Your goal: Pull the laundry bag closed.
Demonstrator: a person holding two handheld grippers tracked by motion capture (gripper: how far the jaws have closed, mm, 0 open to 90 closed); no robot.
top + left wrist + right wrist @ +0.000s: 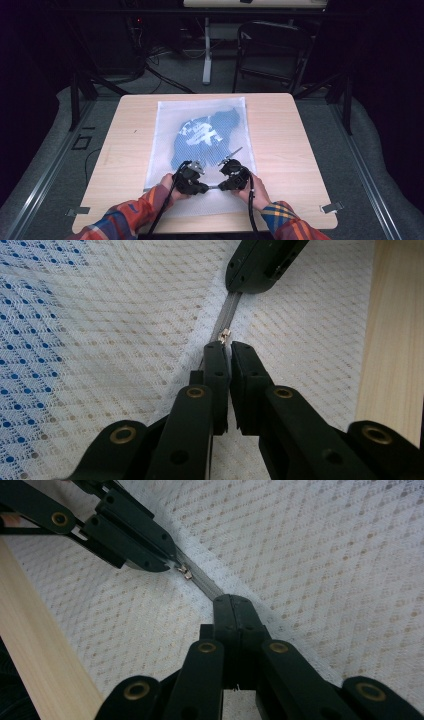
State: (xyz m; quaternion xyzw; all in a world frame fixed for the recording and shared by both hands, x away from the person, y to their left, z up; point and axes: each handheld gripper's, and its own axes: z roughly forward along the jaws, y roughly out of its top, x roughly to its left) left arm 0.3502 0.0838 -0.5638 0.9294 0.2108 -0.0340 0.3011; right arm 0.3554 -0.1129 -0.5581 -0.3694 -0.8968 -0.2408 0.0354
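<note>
The zipper (226,320) runs as a grey strip across the near end of a white mesh laundry bag (165,117), and its small metal slider (224,335) sits just past the tips of the left gripper (229,347). In the left gripper view the two jaws stand almost together, with only a thin slit between them, right at the slider's pull; whether they truly pinch the pull I cannot tell, since the tab itself is hidden at the tips. The right gripper (233,600) is closed, its jaws pressed flat together on the zipper tape (207,587) a little way along from the slider, pinning the strip. In the high view the bag lies flat on the middle of the light wooden table (295,145), with a blue patterned garment (202,137) showing through the mesh farther from the person, and both grippers meet nose to nose at the bag's near edge, each held by a hand (259,192) in a plaid sleeve (117,222). Judging by this, the step in hand is working the zipper: one tool anchors the tape while the other takes the slider. The next move likely calls for a firm pinch on the pull, then a straight draw along the tape line, with the anchoring side kept taut so the soft mesh does not bunch or catch in the slider.
</note>
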